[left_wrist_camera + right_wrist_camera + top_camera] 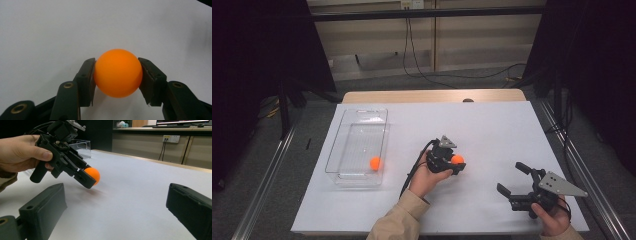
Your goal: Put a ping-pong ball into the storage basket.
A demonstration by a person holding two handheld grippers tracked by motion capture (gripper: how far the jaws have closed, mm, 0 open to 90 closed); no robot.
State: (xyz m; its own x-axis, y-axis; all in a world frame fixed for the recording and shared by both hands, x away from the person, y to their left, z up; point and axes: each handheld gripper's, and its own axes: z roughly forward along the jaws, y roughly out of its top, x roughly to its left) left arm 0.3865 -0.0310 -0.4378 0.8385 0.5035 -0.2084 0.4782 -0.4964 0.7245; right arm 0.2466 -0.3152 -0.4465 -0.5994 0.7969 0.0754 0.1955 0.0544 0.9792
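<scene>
Jaws of our left gripper (117,75) clamp an orange ball (117,72) above the white table (492,125), while our right gripper (514,179) gapes wide, holding nothing.

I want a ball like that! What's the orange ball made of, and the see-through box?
The ball looks like smooth, matte plastic, perhaps a ping-pong ball: even orange, soft sheen, no seams showing. The box looks like clear hard plastic, though it could be glass: transparent walls, glossy edges.
</scene>
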